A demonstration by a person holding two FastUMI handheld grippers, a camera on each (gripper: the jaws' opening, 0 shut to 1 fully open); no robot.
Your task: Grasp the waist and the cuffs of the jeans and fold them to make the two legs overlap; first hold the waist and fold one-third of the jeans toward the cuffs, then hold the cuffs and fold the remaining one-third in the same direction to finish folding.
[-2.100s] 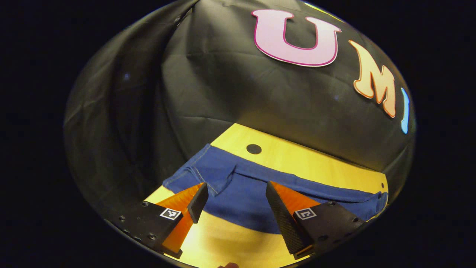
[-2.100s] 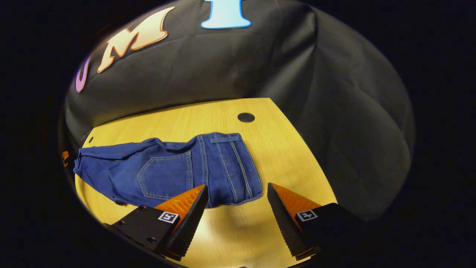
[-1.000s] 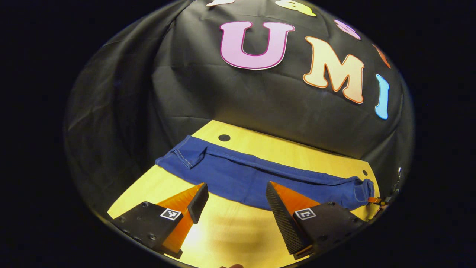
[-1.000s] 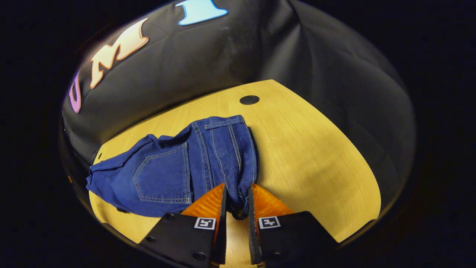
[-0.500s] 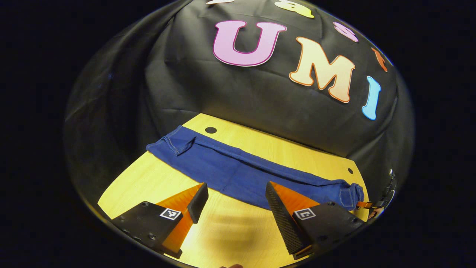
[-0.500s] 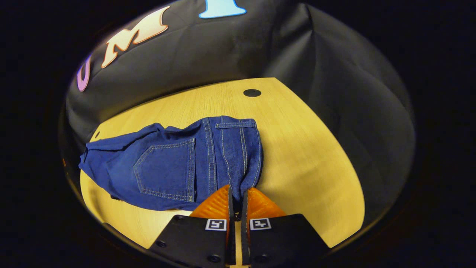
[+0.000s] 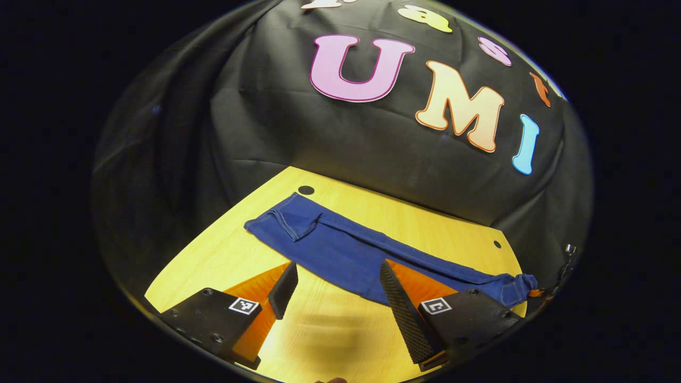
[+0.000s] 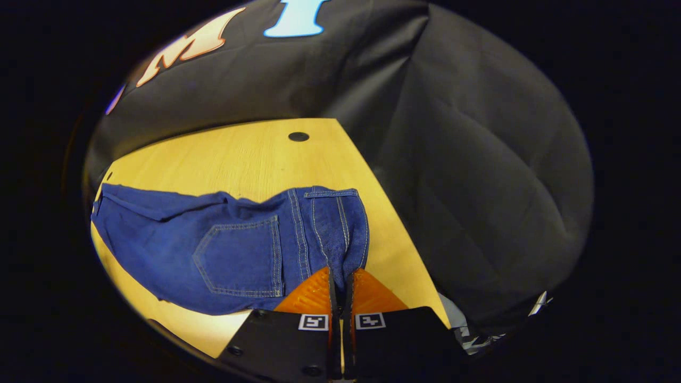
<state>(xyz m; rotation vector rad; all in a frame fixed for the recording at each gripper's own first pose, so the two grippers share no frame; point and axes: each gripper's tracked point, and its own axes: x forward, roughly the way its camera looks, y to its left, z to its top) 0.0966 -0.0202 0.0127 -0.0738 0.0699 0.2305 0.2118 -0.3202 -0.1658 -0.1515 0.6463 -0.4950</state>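
Note:
Blue jeans (image 7: 346, 255) lie stretched across the wooden table (image 7: 223, 260). In the left gripper view the cuffs (image 7: 282, 221) are at the far left and the waist (image 7: 518, 287) is at the far right. My left gripper (image 7: 338, 290) hovers open just short of the near edge of the legs, with nothing between its fingers. In the right gripper view the waist end with a back pocket (image 8: 242, 255) lies close. My right gripper (image 8: 340, 276) is shut on the near corner of the waist (image 8: 346, 250), and the cloth bunches up into its fingers.
The table (image 8: 213, 159) has a dark round hole (image 8: 298, 136) near its far edge, and another hole (image 7: 306, 190) beside the cuffs. The table's right edge (image 8: 393, 223) runs close to the waist. Black cloth walls stand behind and at both sides.
My right gripper went from open to shut on the waist corner and dragged it toward the table's right edge. The left gripper stayed open; the jeans shifted right in its view.

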